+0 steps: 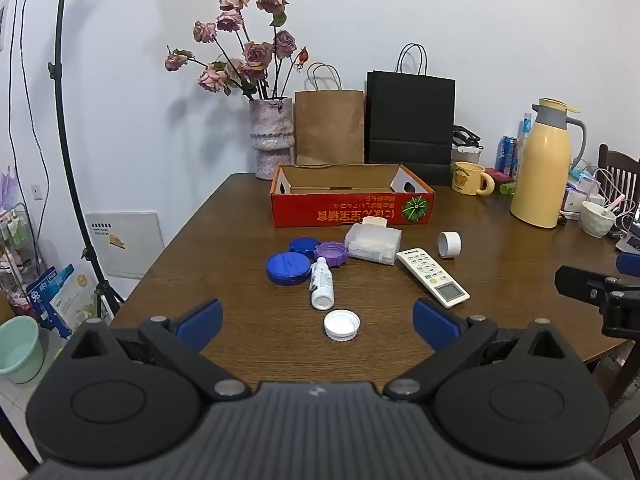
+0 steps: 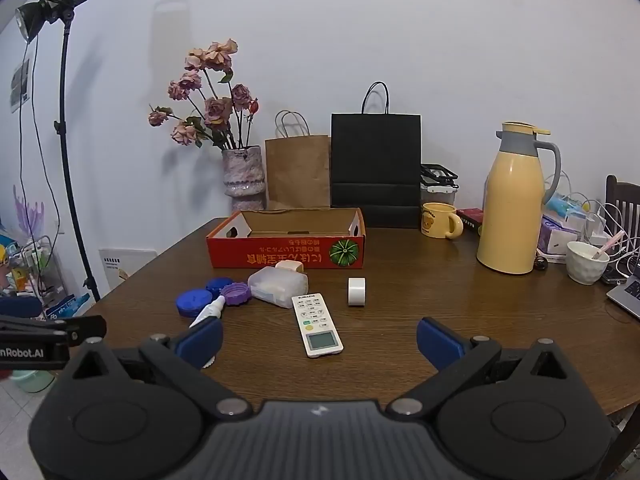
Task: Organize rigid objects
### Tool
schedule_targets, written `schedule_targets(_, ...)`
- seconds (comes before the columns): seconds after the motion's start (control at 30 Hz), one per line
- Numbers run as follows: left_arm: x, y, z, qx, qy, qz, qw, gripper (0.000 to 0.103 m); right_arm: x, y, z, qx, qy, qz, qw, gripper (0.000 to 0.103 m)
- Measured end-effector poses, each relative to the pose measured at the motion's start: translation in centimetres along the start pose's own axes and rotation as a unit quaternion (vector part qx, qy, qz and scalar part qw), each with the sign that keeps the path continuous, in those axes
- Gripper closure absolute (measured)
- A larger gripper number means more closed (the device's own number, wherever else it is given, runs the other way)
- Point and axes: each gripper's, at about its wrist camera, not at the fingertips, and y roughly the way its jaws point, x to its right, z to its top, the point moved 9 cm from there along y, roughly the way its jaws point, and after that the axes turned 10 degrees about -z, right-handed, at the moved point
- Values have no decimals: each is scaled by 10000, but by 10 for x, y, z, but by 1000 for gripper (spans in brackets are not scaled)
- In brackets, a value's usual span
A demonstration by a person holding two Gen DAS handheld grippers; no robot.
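White cap [image 1: 341, 325] ahead, left hand-held gripper [image 1: 318, 322] agape

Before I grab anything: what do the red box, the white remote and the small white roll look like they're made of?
Red box: corrugated cardboard, printed matte red outside, raw brown inside, with cut handle holes. Remote: hard white plastic, slightly glossy, with a grey screen. Small white roll: probably tape or paper labels, smooth and white; the core is unclear.

Glossy wooden table [image 1: 240, 240]; matt cardboard box [image 1: 352, 212]; the remote [image 1: 432, 276] looks like smooth plastic.
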Motion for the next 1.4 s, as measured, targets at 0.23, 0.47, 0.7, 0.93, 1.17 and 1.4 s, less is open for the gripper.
schedule_targets(0.23,0,1,0,-32,-32,-20,10000,0,0,0,-1,-3,-3,-2,10000,0)
schedule_targets(0.47,4,1,0,13,11,-8,10000,0,-1,0,-1,17,-12,-7,10000,0)
schedule_targets(0.7,2,1,1,13,-3,-21,10000,0,-1,0,0,20,-14,-5,10000,0)
schedule_targets(0.93,1,1,1,14,-7,-29,10000,0,-1,1,-1,21,-16,-7,10000,0)
schedule_targets(1.17,2,1,1,17,-10,-22,10000,0,-2,0,-1,21,-18,-4,10000,0)
schedule_targets(1.4,2,1,1,18,-9,-28,10000,0,-3,0,-1,16,-19,-7,10000,0)
